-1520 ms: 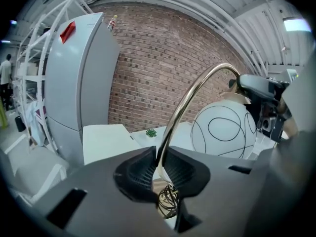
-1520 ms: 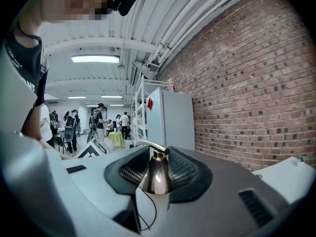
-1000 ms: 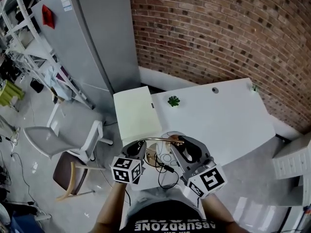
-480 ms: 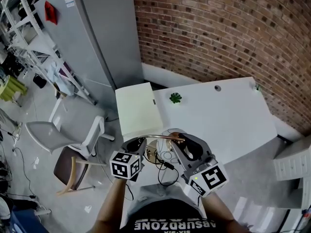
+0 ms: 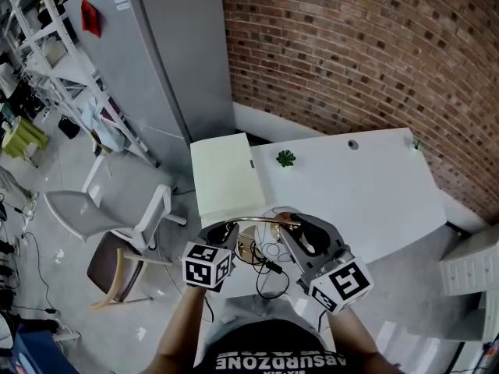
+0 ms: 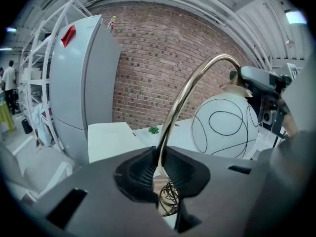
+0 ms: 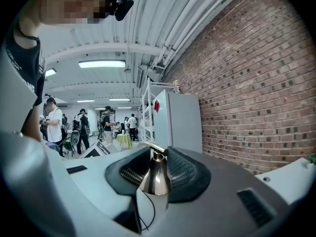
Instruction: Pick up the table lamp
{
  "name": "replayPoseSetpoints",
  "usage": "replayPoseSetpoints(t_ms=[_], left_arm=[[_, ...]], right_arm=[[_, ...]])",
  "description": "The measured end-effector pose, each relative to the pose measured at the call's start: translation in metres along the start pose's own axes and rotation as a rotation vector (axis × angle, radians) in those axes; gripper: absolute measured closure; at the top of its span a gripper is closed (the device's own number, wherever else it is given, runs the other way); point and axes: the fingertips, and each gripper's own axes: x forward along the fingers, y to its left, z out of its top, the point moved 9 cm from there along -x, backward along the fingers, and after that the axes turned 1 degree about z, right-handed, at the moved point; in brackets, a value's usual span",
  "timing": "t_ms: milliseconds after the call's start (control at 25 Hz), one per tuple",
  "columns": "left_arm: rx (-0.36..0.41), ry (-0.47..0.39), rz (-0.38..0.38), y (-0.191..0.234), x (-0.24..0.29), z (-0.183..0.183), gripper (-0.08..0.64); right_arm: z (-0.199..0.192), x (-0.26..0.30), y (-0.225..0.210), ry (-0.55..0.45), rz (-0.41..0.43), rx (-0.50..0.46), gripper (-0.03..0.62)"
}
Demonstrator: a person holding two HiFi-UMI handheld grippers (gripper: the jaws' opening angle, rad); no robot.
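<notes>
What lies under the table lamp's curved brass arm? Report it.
Thin coiled wire and black cord over the white table. The left gripper, shut on the brass arm, covers its lower end.

I'm counting | table lamp: 1 | white table: 1 | chairs: 2, grey seat and brown seat | green plant: 1 | grey fridge: 1 | pale cabinet: 1

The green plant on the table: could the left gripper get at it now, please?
Probably not: the left gripper is clamped on the lamp stem; the tabletop toward the plant looks free.
</notes>
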Motion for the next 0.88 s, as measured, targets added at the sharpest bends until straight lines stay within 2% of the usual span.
replayPoseSetpoints(t_ms=[560, 880], left_arm=[[0.014, -0.032, -0.01, -0.018, -0.004, 0.019, 0.525], [0.028, -0.057, -0.021, -0.026, -0.009, 0.032, 0.525]], right_arm=[[0.023, -0.014, -0.009, -0.009, 0.024, -0.032, 0.492], [0.034, -0.021, -0.017, -0.028, 0.028, -0.018, 0.492]])
